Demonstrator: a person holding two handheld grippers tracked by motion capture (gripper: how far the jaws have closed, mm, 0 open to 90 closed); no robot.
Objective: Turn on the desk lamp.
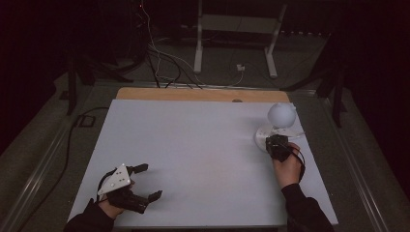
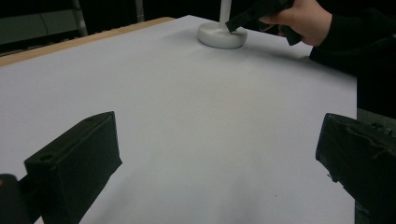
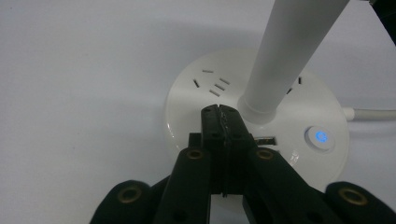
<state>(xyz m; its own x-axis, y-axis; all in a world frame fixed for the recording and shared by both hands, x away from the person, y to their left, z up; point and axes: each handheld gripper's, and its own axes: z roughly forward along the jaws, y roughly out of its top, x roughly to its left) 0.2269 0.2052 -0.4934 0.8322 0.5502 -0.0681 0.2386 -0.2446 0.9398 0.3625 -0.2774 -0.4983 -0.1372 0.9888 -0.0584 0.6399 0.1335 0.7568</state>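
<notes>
A white lamp stands at the table's far right, with a round globe head above a round base. In the right gripper view the base carries socket slots, a white stem and a blue-lit button. My right gripper is shut, nothing between its jaws, and its tips rest over the base beside the stem. From above, the right gripper is at the base's near edge. My left gripper lies open at the near left, its jaws wide apart over bare table.
A white sheet covers the table, with a wooden strip along the far edge. The lamp's white cord runs off to the right. Cables and a white desk frame are on the floor beyond.
</notes>
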